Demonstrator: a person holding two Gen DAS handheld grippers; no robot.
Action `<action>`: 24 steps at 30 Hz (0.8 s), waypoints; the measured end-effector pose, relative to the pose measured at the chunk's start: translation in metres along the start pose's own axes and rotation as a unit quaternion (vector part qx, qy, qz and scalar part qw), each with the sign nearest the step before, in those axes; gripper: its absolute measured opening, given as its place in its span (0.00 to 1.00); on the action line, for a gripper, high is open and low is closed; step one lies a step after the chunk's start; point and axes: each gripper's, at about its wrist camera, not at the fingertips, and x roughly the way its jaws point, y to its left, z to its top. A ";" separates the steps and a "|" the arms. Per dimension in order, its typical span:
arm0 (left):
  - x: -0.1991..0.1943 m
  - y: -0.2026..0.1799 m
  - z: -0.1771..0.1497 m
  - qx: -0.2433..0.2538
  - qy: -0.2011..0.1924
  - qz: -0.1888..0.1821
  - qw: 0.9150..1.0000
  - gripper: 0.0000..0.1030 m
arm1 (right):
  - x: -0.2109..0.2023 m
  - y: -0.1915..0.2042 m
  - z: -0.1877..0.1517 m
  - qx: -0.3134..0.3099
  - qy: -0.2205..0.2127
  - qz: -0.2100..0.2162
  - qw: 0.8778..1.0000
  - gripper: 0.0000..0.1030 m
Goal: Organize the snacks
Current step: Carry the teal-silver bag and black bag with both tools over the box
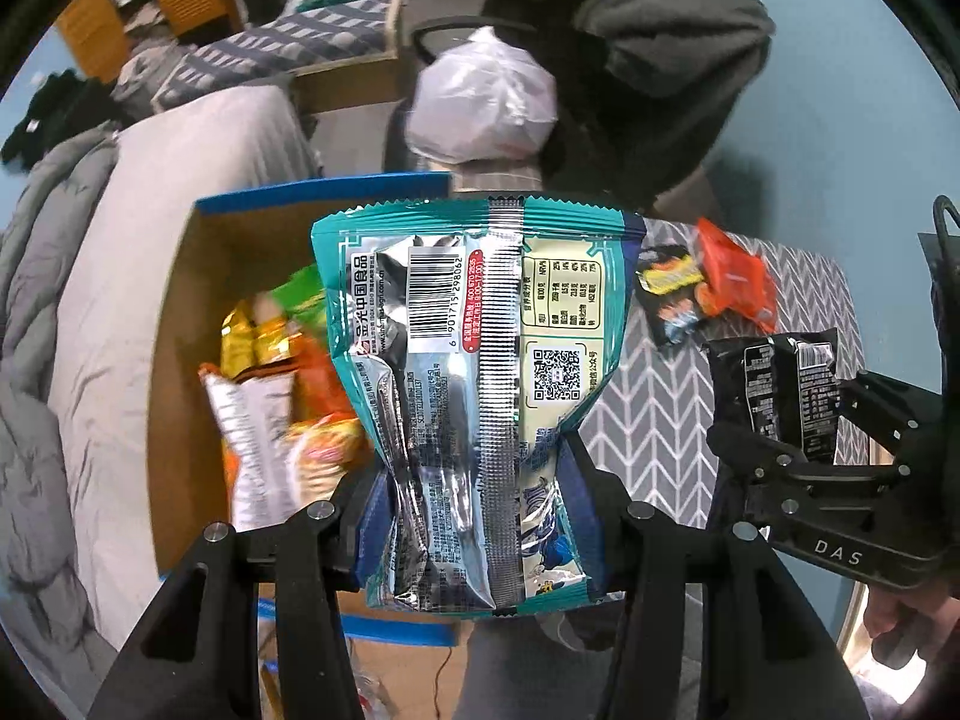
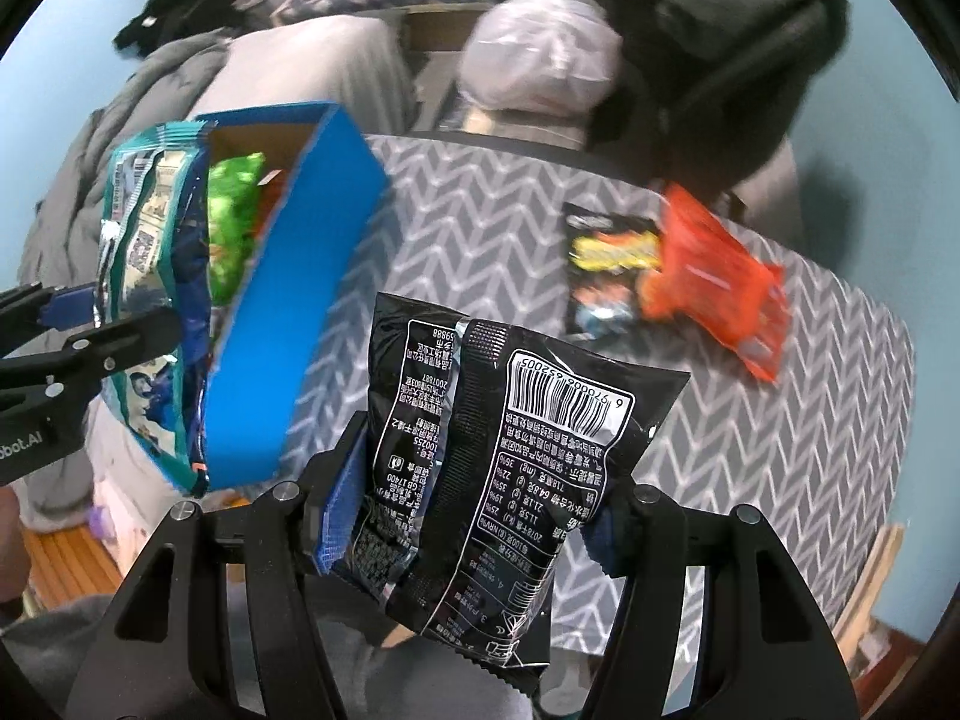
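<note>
Gripping a teal snack bag [image 1: 474, 396], my left claw [image 1: 474, 510] hangs over the blue box [image 1: 324, 189]. My right claw [image 2: 474, 516] clamps a black snack bag [image 2: 498, 456] above the table [image 2: 780, 420].

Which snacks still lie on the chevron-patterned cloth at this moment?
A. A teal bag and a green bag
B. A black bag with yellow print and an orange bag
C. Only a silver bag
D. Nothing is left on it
B: the black bag with yellow print and the orange bag lie side by side on the chevron cloth, while the left tongs grip the teal bag and the right tongs grip a black bag.
</note>
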 end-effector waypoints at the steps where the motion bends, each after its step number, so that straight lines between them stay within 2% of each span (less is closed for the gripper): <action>1: -0.001 0.005 -0.001 -0.005 -0.001 0.001 1.000 0.51 | 0.002 0.006 0.003 -0.006 0.000 0.002 1.000 0.60; 11: -0.006 0.069 -0.014 -0.063 -0.005 0.025 0.998 0.51 | 0.019 0.069 0.034 -0.063 0.005 0.037 0.997 0.60; 24: 0.011 0.120 -0.022 -0.086 0.007 0.053 0.995 0.51 | 0.041 0.135 0.063 -0.105 0.015 0.061 0.992 0.60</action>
